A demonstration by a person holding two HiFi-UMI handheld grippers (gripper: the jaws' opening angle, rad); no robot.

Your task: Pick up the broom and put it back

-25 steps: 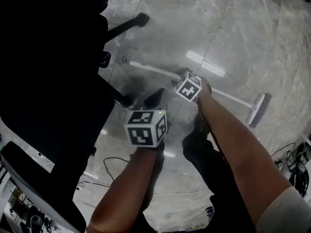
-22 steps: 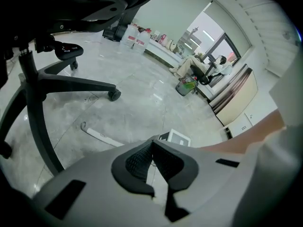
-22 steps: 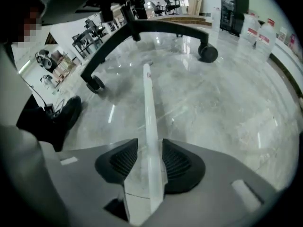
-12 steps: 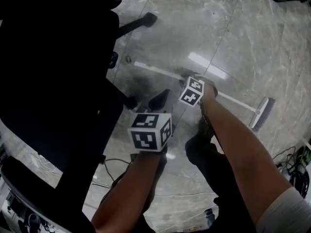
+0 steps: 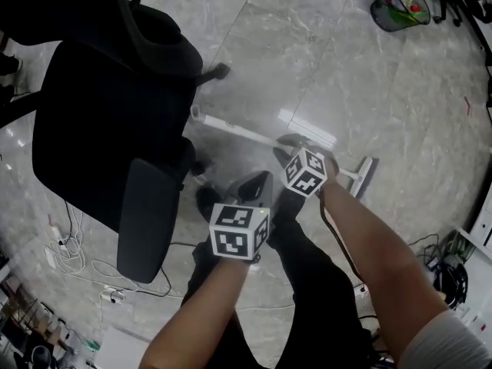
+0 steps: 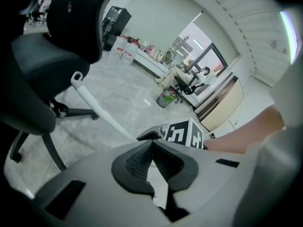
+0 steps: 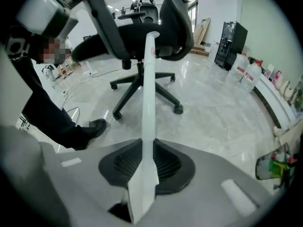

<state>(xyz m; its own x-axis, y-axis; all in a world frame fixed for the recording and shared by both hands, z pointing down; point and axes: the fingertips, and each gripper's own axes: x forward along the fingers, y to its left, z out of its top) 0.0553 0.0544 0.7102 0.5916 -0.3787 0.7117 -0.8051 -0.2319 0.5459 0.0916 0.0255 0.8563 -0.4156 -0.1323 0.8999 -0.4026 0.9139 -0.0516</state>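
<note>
One white, long-handled plastic broom (image 5: 231,127) hangs over the grey marble floor (image 5: 369,83) beside one black office chair (image 5: 108,114), its mid-handle pinched by the right gripper (image 7: 147,150), whose jaws have just been closing. The left gripper (image 6: 151,145) is closed, empty. Light, stiff, probably slick: mid-handle balances best.

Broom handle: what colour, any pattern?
Plain white, no pattern: the broom handle shows best in the right gripper view.

Left gripper (image 6: 151,145) closed, right gripper (image 7: 147,156) closing — gripping
</note>
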